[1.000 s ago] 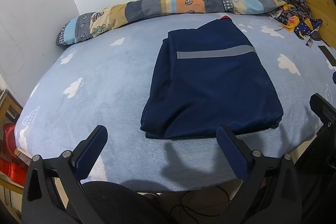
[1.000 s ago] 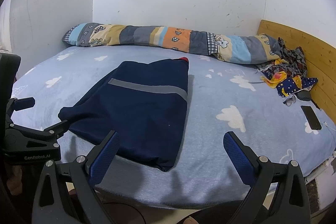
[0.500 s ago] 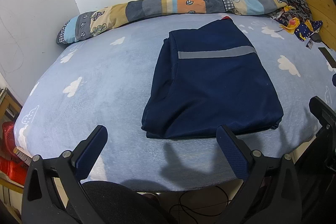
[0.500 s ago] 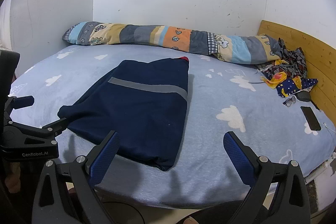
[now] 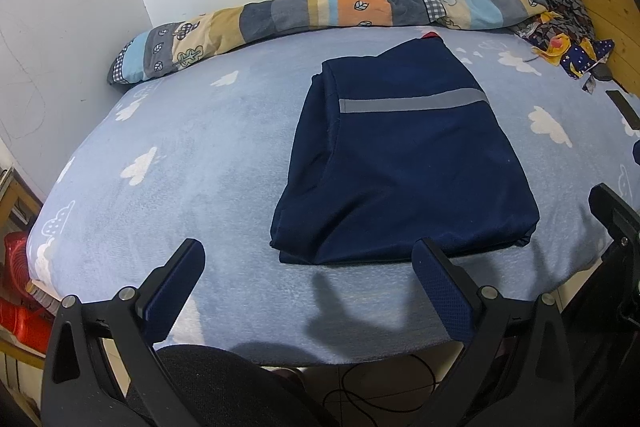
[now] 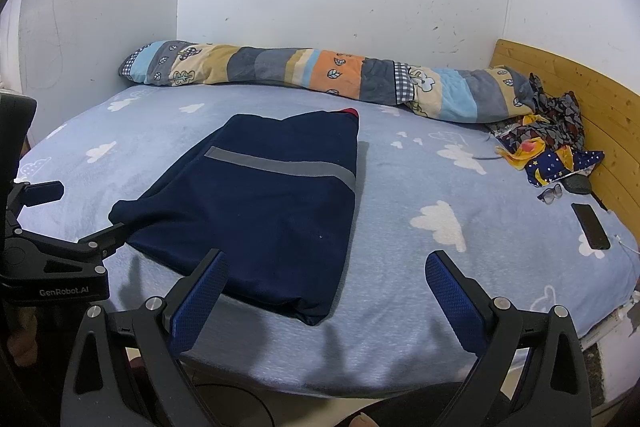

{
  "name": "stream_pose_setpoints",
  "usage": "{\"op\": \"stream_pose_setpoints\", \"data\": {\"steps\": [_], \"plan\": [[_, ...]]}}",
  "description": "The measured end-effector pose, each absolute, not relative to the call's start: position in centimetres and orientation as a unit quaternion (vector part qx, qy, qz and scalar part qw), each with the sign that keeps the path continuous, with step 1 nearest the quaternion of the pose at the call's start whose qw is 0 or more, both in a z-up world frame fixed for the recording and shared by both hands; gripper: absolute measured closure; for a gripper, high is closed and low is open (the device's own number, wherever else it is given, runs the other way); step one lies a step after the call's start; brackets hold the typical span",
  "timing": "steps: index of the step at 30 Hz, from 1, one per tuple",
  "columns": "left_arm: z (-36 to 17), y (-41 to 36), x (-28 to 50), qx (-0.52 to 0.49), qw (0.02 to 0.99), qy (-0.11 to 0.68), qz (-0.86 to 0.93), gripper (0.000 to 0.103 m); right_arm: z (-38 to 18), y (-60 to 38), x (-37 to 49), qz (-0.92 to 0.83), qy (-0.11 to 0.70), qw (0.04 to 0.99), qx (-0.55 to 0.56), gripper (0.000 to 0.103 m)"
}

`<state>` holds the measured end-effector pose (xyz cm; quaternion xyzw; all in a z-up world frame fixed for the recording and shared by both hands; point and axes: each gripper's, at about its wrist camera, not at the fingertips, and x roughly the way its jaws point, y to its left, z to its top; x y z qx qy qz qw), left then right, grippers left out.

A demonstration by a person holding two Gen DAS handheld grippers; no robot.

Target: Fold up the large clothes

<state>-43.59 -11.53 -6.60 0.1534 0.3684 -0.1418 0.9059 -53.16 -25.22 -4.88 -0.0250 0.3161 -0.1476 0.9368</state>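
A dark navy garment [image 5: 404,163] with a grey stripe lies folded into a flat rectangle on the blue cloud-print bed [image 5: 180,163]; a bit of red shows at its far end. It also shows in the right wrist view [image 6: 264,211]. My left gripper [image 5: 308,287] is open and empty, held over the bed's near edge just short of the garment. My right gripper [image 6: 324,295] is open and empty, above the near edge by the garment's near right corner. The left gripper's body [image 6: 52,255] shows at the left of the right wrist view.
A long patchwork bolster [image 6: 320,79] lies along the wall. A heap of patterned cloth [image 6: 548,143], glasses [image 6: 552,193] and a phone [image 6: 591,225] lie by the wooden headboard [image 6: 580,107]. Red items [image 5: 16,291] stand on the floor at left.
Both grippers have drifted slightly; the garment sits a touch lower and closer in the views. Nothing was grasped or released.
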Motion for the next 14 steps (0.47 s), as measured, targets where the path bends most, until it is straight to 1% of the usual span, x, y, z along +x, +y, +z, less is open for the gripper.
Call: {"op": "stream_pose_setpoints", "data": {"steps": [7, 14], "plan": [[-6.64, -11.60, -43.67, 0.156, 0.905, 0.369, -0.140, 0.000, -4.89, -25.23, -53.21, -0.148, 0.315, 0.937, -0.025, 0.003], [-6.46, -10.65, -43.20, 0.139, 0.906, 0.376, -0.139, 0.000, -4.97, -25.37, -53.26, -0.149, 0.316, 0.937, -0.027, 0.003]]}}
